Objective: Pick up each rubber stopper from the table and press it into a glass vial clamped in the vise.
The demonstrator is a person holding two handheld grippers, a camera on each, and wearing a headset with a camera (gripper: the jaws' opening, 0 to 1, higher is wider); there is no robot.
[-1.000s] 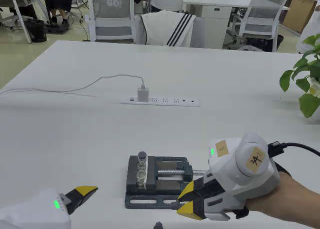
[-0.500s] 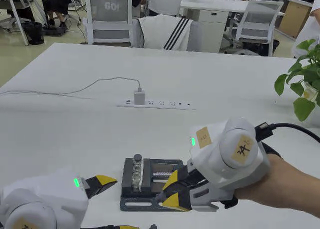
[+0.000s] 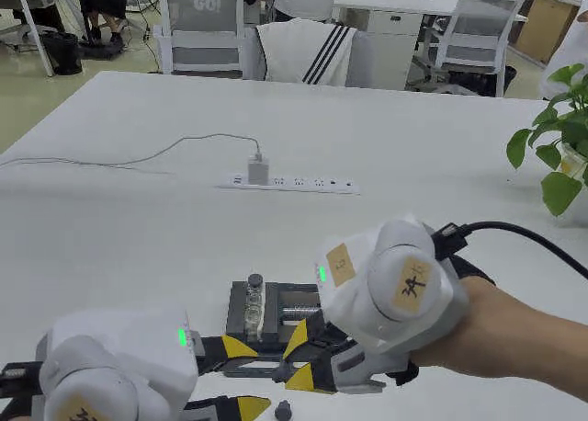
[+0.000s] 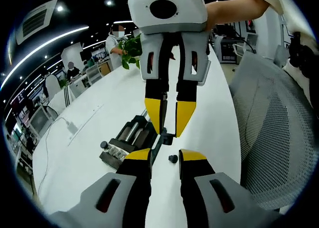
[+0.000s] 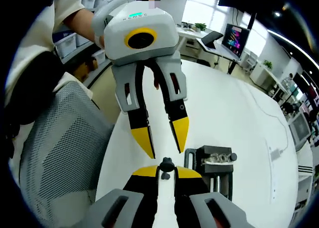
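On the white worktop [image 3: 138, 228] a small dark vise [image 3: 276, 297] stands near the front edge, and clear glass vials [image 3: 254, 312] are clamped in it, standing upright in a short row. How many they are, I cannot count. The vial at the far end carries a dark fitted stopper [image 3: 254, 280] on its mouth.

One loose rubber stopper [image 3: 283, 409] lies on the worktop just in front of the vise, on the person's side. Nothing is touching it.

The two tools point at each other over this place. The left claw [image 5: 166, 152] comes from the left side with its yellow tips clearly apart, and it is empty. The right claw [image 4: 168, 133] reaches from the right, close beside the vise; its tips are apart too, with a more narrow gap, and they hold nothing. In the right gripper view the loose rubber stopper sits just past the tips of that claw, in line with the gap. In the left gripper view it lies on the worktop between both claws.

Further back a white power strip [image 3: 289, 182] lies with a charger [image 3: 258, 171] plugged in. A green plant [image 3: 560, 154] stands at the right edge.
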